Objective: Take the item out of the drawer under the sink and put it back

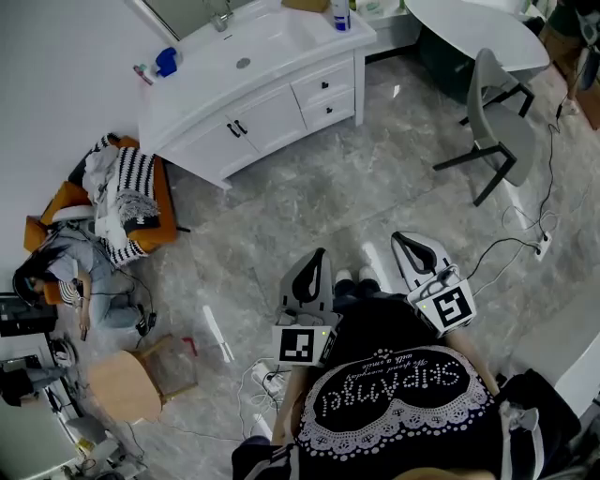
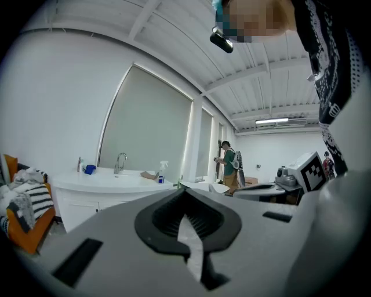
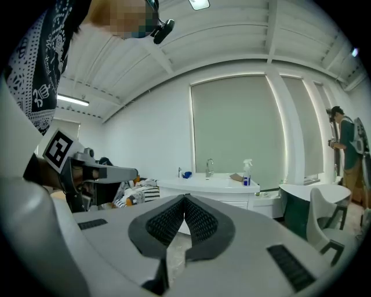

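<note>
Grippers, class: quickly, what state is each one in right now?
Left gripper: closed, holding nothing.
Right gripper: closed, holding nothing.

Along the floor's left edge I see striped clothes (image 1: 127,192) heaped on an orange seat (image 1: 167,216); a grey chair (image 1: 502,117) stands beside the white table (image 1: 473,28).

the floor (image 1: 309,206) is grey marbled tile, with a power strip (image 1: 541,246) and loose cables lying on it at the right. a white sink cabinet (image 1: 262,117) stands against the plain white wall (image 1: 66,75), and behind it a wide window (image 3: 237,127) is covered by a pale blind. just beside the cabinet sits a low orange seat (image 1: 165,202) heaped with clothes, and nearer to me a small wooden stool (image 1: 122,386). a round white table (image 1: 469,33) and a grey chair (image 1: 502,117) stand on the other side. overhead, the white beamed ceiling (image 3: 232,40) carries a lit strip lamp (image 2: 272,121).
</note>
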`<state>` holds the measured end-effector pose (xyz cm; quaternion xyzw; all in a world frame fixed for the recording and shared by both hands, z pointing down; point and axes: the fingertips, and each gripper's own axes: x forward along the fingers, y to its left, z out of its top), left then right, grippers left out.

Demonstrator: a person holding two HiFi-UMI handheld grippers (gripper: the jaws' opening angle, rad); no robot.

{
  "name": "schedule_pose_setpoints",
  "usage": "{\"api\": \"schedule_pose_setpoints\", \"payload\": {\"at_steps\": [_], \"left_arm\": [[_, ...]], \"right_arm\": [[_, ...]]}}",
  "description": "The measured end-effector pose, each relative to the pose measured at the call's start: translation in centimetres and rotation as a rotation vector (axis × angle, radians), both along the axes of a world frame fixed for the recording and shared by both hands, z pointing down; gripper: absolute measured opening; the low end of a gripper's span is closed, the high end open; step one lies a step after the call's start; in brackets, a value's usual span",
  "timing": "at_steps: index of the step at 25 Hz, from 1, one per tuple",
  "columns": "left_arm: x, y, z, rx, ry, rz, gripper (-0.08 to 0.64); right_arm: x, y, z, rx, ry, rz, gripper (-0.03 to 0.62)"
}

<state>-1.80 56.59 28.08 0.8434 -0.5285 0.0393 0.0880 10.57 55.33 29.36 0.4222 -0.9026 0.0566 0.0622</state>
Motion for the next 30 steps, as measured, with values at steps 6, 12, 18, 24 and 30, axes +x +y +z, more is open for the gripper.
{"api": "schedule_pose_setpoints", "payload": {"at_steps": [6, 12, 18, 24, 30], "left_arm": [[1.0, -0.3, -0.8, 0.022, 0.024, -0.020, 0.005], [2.5, -0.3, -0.6, 0.038, 0.035, -0.037, 0.003], [2.1, -0.7, -0.6, 0.025, 0.036, -0.035, 0.003], [-0.1, -2.7, 0.3, 0.001, 0.066, -0.052, 0.005], [-2.9, -6.9, -0.1, -0.003, 0.078, -0.055, 0.005]], "right_arm": [[1.0, 0.0, -0.1, 0.011, 0.005, -0.018, 0.018], [2.9, 0.4, 0.9, -0.024, -0.032, -0.030, 0.018], [3.0, -0.2, 1.4, -0.050, -0.038, -0.043, 0.018], [0.6, -1.5, 2.5, -0.067, 0.002, -0.075, 0.019], [-1.3, -5.5, 1.9, -0.076, 0.005, -0.036, 0.018]]}}
